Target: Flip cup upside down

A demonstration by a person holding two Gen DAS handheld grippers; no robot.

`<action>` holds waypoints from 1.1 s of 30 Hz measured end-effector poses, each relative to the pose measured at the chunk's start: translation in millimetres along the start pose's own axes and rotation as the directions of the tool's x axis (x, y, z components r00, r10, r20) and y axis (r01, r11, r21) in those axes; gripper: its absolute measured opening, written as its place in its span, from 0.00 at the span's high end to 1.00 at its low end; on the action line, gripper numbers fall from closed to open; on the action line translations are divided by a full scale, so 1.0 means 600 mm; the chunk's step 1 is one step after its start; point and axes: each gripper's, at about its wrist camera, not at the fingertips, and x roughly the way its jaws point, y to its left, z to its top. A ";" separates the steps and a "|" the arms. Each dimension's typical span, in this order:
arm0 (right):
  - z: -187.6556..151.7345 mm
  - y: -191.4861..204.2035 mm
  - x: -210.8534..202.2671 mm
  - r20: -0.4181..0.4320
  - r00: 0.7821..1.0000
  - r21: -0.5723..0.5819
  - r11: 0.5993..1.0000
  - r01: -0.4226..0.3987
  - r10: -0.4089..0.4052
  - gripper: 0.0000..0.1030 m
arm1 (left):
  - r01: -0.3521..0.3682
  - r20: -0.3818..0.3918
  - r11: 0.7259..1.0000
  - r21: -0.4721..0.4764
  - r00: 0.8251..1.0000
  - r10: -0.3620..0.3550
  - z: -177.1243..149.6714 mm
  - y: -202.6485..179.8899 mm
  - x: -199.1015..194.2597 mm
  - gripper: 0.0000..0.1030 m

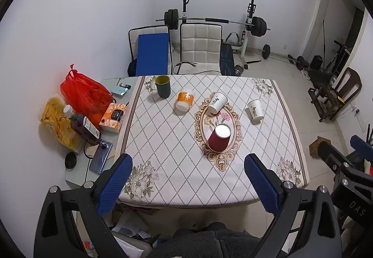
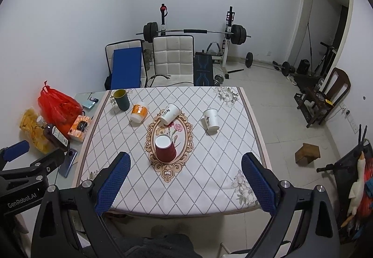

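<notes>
Both claws hover at the near edge of the table point(image 2: 130, 202), the left gripper point(image 1: 188, 178) and the right gripper point(image 2: 184, 176) each with blue pads spread wide apart and holding nothing. Nearest to them, on the oval floral medallion of the quilted tablecloth, stands a red paper cup point(image 2: 165, 148) that appears already inverted, its pale base uppermost and its wider end on the cloth; it sits ahead of the right claw, slightly left of that claw's centre line, and ahead and to the right of the left claw's, well apart from all four pads. Beyond it, at the medallion's far tip, a white printed paper cup point(image 2: 169, 113) sits tilted, and whether it lies on its side cannot be told for certain. To its right another white printed paper cup point(image 2: 211, 120) stands apart; to its left is an orange-and-white cup point(image 2: 139, 113), and in the far left corner a dark green mug point(image 2: 121, 99) stands upright with its mouth open. By this reading the work is between cups: the reach for the next one is not yet begun. The next move likely calls for choosing a cup that is not inverted, advancing an open claw over the cloth and closing across its wall before turning it.
</notes>
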 end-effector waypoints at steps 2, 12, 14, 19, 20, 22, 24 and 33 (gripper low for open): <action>0.001 0.000 0.001 0.000 1.000 0.000 1.000 0.000 0.000 0.05 | 0.002 -0.002 1.000 -0.002 1.000 -0.002 0.002 -0.001 0.000 0.05; 0.003 -0.006 0.006 -0.012 1.000 0.007 1.000 -0.004 0.004 0.05 | 0.004 -0.013 1.000 -0.005 1.000 -0.005 0.001 -0.007 0.002 0.05; 0.002 -0.009 0.009 -0.018 1.000 0.006 1.000 -0.006 0.006 0.05 | 0.003 -0.013 1.000 -0.006 1.000 -0.004 -0.001 -0.009 0.002 0.05; 0.000 -0.012 0.014 -0.029 0.999 0.002 1.000 -0.012 0.012 0.05 | 0.004 -0.011 1.000 -0.006 1.000 -0.004 -0.002 -0.010 0.001 0.05; -0.001 -0.013 0.014 -0.030 0.999 0.001 1.000 -0.012 0.012 0.05 | 0.003 -0.011 1.000 -0.006 1.000 -0.003 -0.004 -0.011 0.001 0.05; -0.001 -0.013 0.014 -0.030 0.999 0.002 1.000 -0.012 0.012 0.05 | -0.001 -0.018 1.000 -0.002 1.000 0.001 -0.004 -0.013 0.003 0.04; -0.001 -0.013 0.014 -0.028 1.000 0.001 1.000 -0.013 0.013 0.05 | -0.003 -0.024 1.000 -0.002 1.000 0.003 -0.008 -0.015 0.004 0.04; -0.006 -0.016 0.015 -0.033 0.999 -0.003 1.000 -0.019 0.019 0.04 | -0.015 -0.040 1.000 -0.022 0.999 0.014 -0.012 -0.014 0.004 0.03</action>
